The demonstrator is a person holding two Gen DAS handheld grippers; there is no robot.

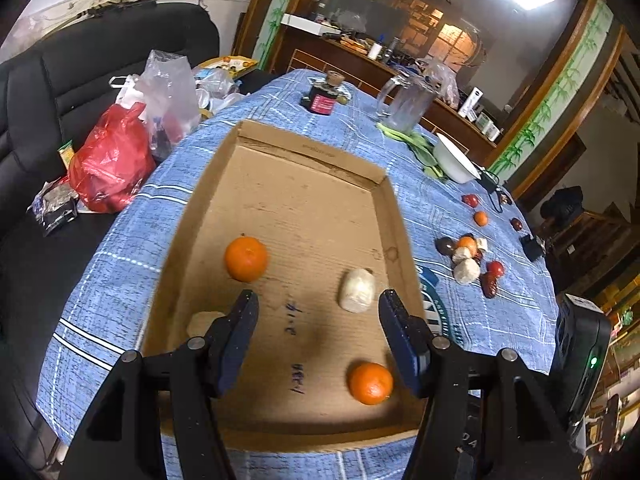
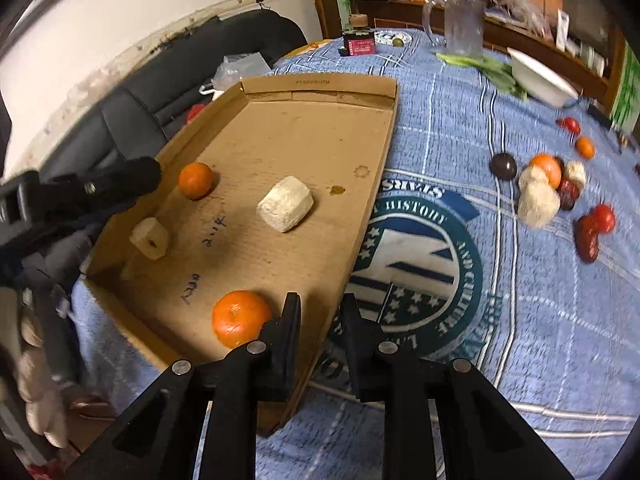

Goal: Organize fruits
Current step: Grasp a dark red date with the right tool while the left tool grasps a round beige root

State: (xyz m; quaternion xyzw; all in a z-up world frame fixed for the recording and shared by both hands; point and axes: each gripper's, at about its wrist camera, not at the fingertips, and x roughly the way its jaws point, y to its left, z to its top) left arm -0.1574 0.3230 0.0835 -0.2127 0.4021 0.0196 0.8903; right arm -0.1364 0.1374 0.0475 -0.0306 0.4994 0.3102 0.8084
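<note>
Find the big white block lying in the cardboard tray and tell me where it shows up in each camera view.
Left wrist view: the white block lies right of centre, near the cardboard tray's right wall, just beyond the right finger of the left hand-held gripper.
Right wrist view: the block sits near the picture's centre, mid-tray.
Shared landmark: the handwritten marks on the tray floor, just left of the block.

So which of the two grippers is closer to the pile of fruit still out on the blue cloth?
Right. The right gripper hangs over the tray's edge beside the cloth, nearer the pile; the left gripper hangs over the cardboard tray.
</note>
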